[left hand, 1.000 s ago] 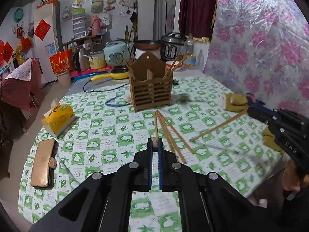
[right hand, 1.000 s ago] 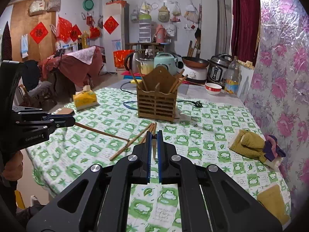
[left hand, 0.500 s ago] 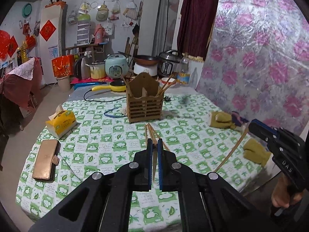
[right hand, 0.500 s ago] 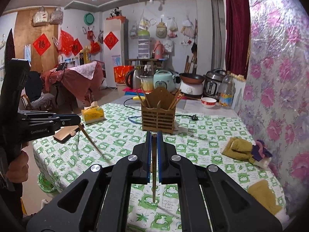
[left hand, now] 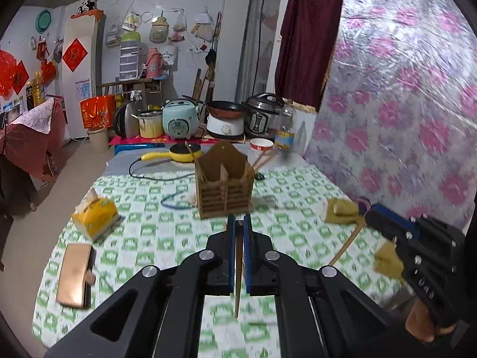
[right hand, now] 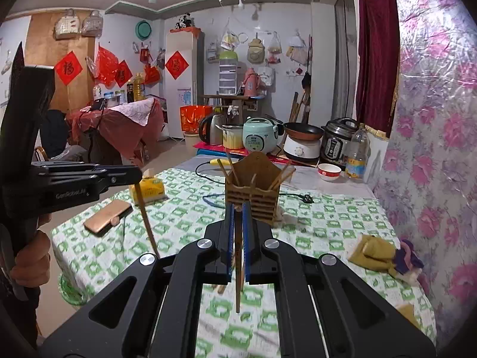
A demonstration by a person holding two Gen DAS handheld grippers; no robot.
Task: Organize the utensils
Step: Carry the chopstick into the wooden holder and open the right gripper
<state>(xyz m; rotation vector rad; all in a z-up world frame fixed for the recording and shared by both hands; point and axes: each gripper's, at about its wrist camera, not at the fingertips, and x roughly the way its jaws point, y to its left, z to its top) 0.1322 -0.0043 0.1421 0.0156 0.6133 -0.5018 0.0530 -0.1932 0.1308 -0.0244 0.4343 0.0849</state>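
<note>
So, each gripper holds one wooden chopstick. The left gripper's chopstick [left hand: 238,271] hangs point-down between the blue pads, pinched near its top end, tip above the tablecloth. The right gripper's chopstick [right hand: 238,268] sits the same way, clamped near the upper end with the long part dangling. Both are off the table, in the air in front of the wooden utensil holder [left hand: 224,189].

Handling, as a judgement: light, stiff, thin sticks, smooth enough to pivot or slide in a narrow pinch. A hold nearer the middle would swing less, but the high hold leaves a free tip to drop into a compartment (fine for that).

Left gripper [left hand: 238,229] is clenched on its stick; right gripper [right hand: 238,208] likewise clenched on its own.

The holder stands upright on the green checked tablecloth [left hand: 143,232] and already has chopsticks leaning in its side compartments. At least one more chopstick [right hand: 225,280] lies on the cloth under the right gripper.

Nearby: yellow tissue box [left hand: 95,216], phone in a brown case [left hand: 74,274], yellow cloth [right hand: 372,252].
</note>
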